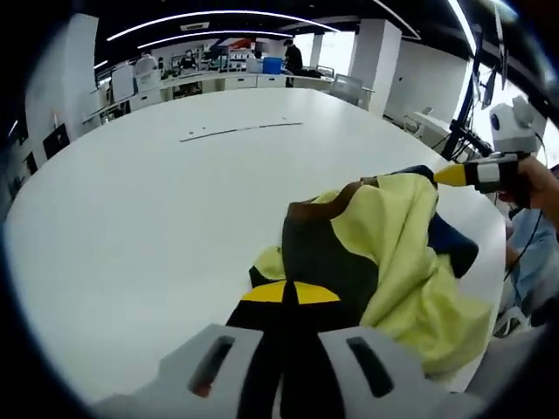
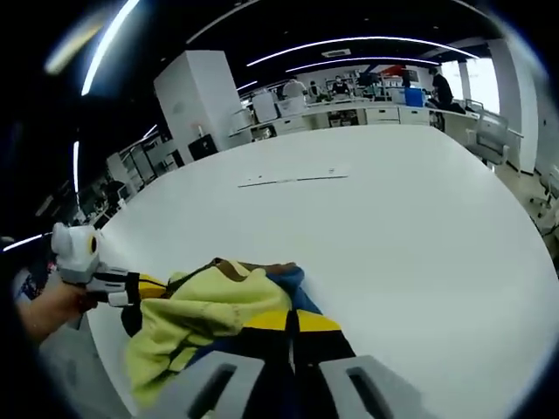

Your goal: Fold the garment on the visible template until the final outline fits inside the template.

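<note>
A crumpled garment (image 1: 393,253) of pale yellow, dark grey, blue and brown cloth hangs bunched between both grippers near the table's edge. My left gripper (image 1: 289,292) has its yellow-tipped jaws shut on a dark fold of it. In the left gripper view my right gripper (image 1: 445,176) comes in from the right, pinching the garment's upper edge. In the right gripper view the garment (image 2: 210,319) lies low, with my right gripper (image 2: 293,321) shut on dark cloth. The left gripper (image 2: 147,285) grips its far left side there. A thin dark template line (image 1: 240,131) (image 2: 293,181) marks the table farther off.
The big white round table (image 1: 148,227) (image 2: 410,244) stretches ahead. A person's hand (image 1: 537,188) (image 2: 48,310) holds each opposite gripper. Desks, white cabinets and people stand along the room's far side.
</note>
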Demonstrator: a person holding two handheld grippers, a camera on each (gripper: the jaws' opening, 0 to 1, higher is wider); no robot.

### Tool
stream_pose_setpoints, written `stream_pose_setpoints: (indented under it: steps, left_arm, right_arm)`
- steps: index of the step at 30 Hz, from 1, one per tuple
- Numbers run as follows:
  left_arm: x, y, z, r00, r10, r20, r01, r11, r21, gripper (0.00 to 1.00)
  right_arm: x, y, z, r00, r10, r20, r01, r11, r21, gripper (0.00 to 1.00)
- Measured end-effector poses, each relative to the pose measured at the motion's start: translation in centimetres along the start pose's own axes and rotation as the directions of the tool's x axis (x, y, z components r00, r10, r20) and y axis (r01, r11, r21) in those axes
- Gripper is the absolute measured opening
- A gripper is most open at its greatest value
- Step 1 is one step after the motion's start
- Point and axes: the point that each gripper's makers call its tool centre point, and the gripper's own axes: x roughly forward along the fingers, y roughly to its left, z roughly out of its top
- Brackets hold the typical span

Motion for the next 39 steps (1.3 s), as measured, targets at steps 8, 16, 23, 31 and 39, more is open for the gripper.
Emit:
stream_pose_setpoints:
  steps: [8,16,23,31,39]
  left_arm:
    - [-2.0,1.0,4.9,0.990,0.039,0.137,-0.047,0.997,0.053,0.00]
    - [-3.1,3.8,8.5,0.967,0.094,0.238,-0.096,0.995,-0.002,0.00]
    - [-2.9,5.4,11.3,0.953,0.124,0.277,-0.130,0.991,0.005,0.00]
    - [-1.3,7.2,14.4,0.932,0.161,0.324,-0.177,0.984,0.021,0.00]
    - [1.2,9.7,15.2,0.898,0.253,0.359,-0.256,0.966,-0.040,0.00]
  right_arm:
    - [-0.7,-0.3,2.4,0.999,0.005,0.038,-0.002,0.998,-0.059,0.00]
    - [-0.6,-1.8,6.3,0.997,-0.006,0.077,0.014,0.995,-0.103,0.00]
    - [0.3,-2.3,9.2,0.996,0.017,0.089,-0.005,0.990,-0.138,0.00]
    - [2.2,-4.6,10.9,0.995,-0.017,0.094,0.030,0.989,-0.143,0.00]
    - [5.6,-6.5,11.5,0.995,-0.053,0.090,0.064,0.990,-0.128,0.00]
